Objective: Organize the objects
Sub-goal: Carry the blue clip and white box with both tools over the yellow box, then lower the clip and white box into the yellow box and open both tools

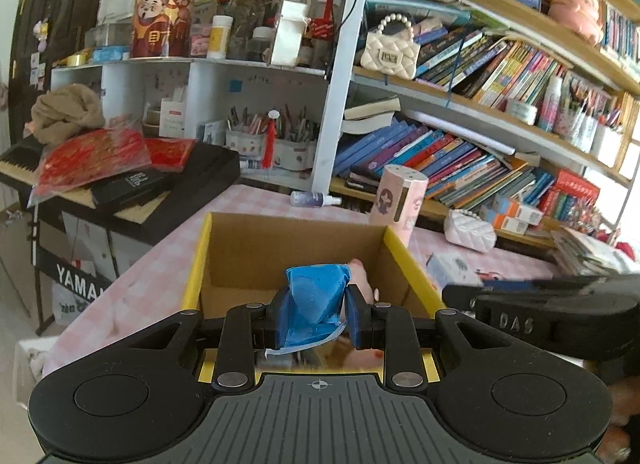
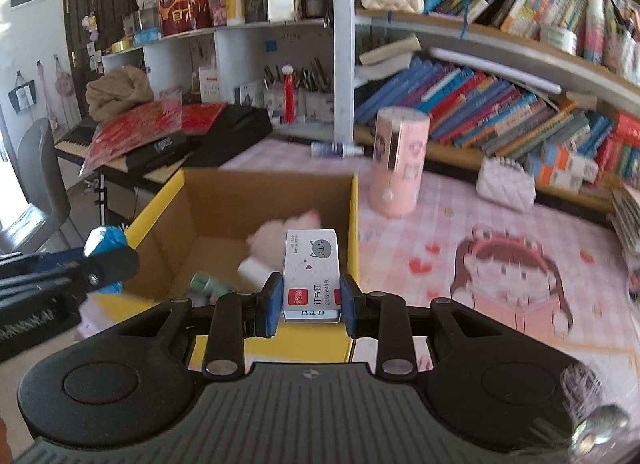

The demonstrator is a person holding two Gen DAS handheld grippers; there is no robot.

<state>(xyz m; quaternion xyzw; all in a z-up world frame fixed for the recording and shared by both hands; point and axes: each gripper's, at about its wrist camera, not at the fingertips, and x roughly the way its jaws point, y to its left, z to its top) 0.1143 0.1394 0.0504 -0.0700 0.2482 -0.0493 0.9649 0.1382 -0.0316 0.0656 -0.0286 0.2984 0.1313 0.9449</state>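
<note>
A yellow-sided cardboard box [image 1: 198, 264] [image 2: 353, 216] stands open on the pink checked tablecloth. My left gripper [image 1: 314, 316] is shut on a crumpled blue packet [image 1: 316, 296], held over the box's near side. In the right wrist view that same blue packet [image 2: 105, 242] shows at the left, over the box's left rim. My right gripper [image 2: 307, 296] is shut on a small white staples box [image 2: 311, 272] with a grey cat face, above the box's near right corner. Inside the box lie a pink plush toy [image 2: 280, 232], a white tube [image 2: 254, 270] and a green item [image 2: 204, 282].
A pink cylinder [image 2: 398, 160] stands just right of the box, with a white quilted purse [image 2: 506, 184] farther right and a small spray bottle [image 1: 314, 199] behind. Crowded bookshelves [image 1: 460, 152] fill the back and right. A keyboard [image 1: 132, 188] piled with red packets sits left.
</note>
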